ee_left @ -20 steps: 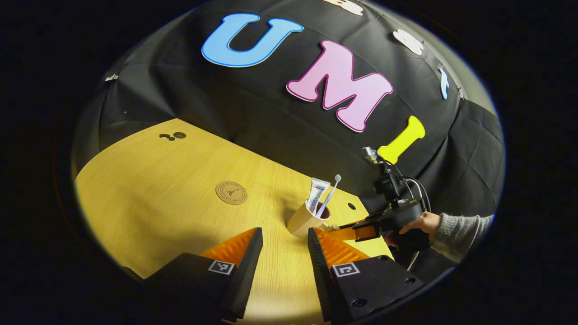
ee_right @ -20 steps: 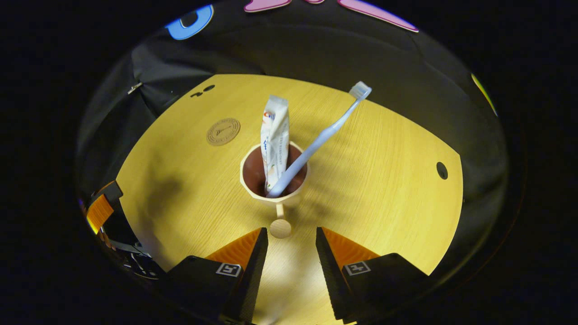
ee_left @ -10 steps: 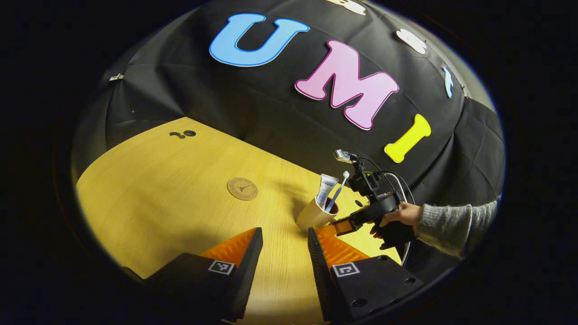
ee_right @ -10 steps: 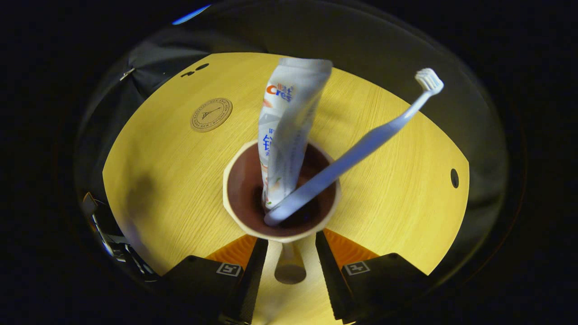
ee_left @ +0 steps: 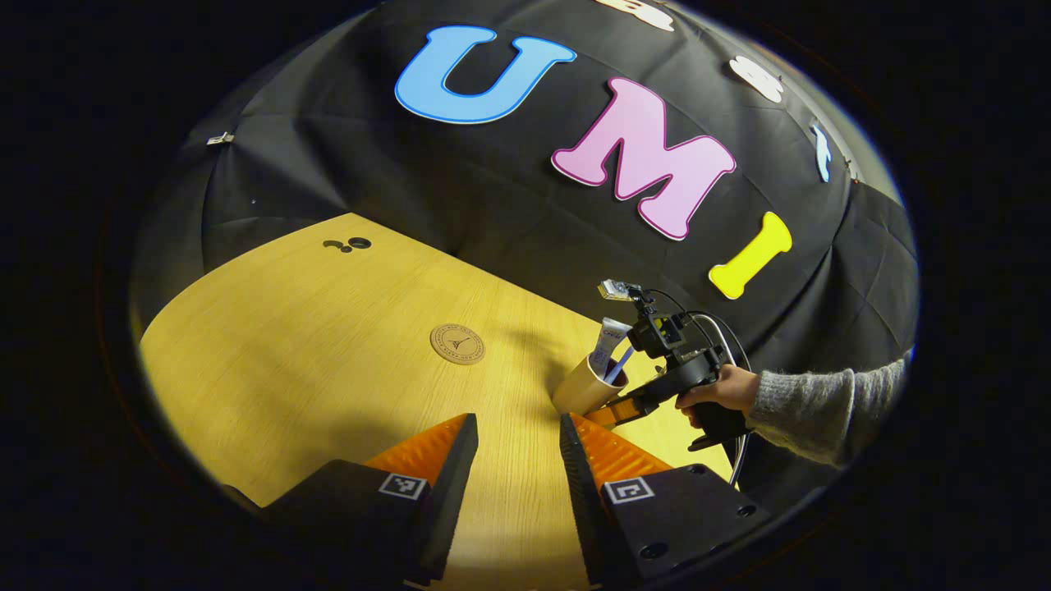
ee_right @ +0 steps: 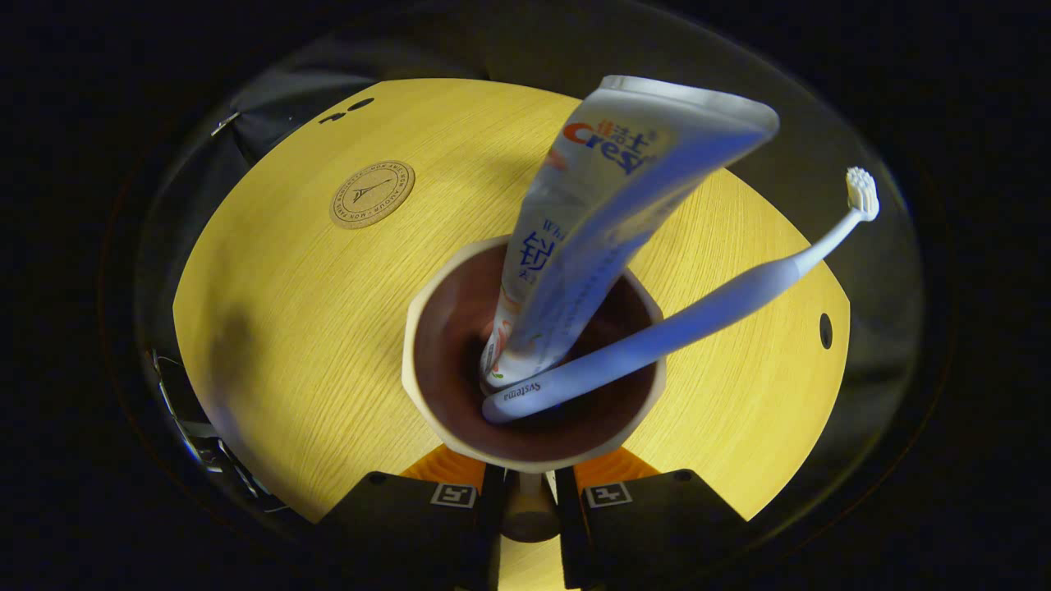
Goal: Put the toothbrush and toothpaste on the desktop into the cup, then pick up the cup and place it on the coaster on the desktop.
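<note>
A beige cup (ee_right: 447, 287) with a dark brown inside stands on the wooden desktop (ee_right: 279, 345); the same cup (ee_left: 585, 386) shows far off in the left gripper view. In it lean a white toothpaste tube (ee_right: 608, 222) and a pale blue toothbrush (ee_right: 698, 316). My right gripper (ee_right: 527, 513) is shut on the cup's handle (ee_right: 525, 513), just under the rim. That gripper (ee_left: 632, 406), held by a hand (ee_left: 718, 390), also appears beside the cup in the left gripper view. A round cork coaster (ee_right: 372, 194), also (ee_left: 457, 343), lies bare to the cup's left. My left gripper (ee_left: 513, 460) hangs open above the desktop.
Small dark holes mark the desktop at the far left (ee_left: 349, 244) and at the right edge (ee_right: 825, 330). The black cloth wall (ee_left: 493, 205) rises right behind the desktop. A grey knitted sleeve (ee_left: 821, 402) reaches in from the right.
My right gripper has moved forward onto the cup and closed on its handle; the cup looms larger in its view. The left gripper has hardly moved.
</note>
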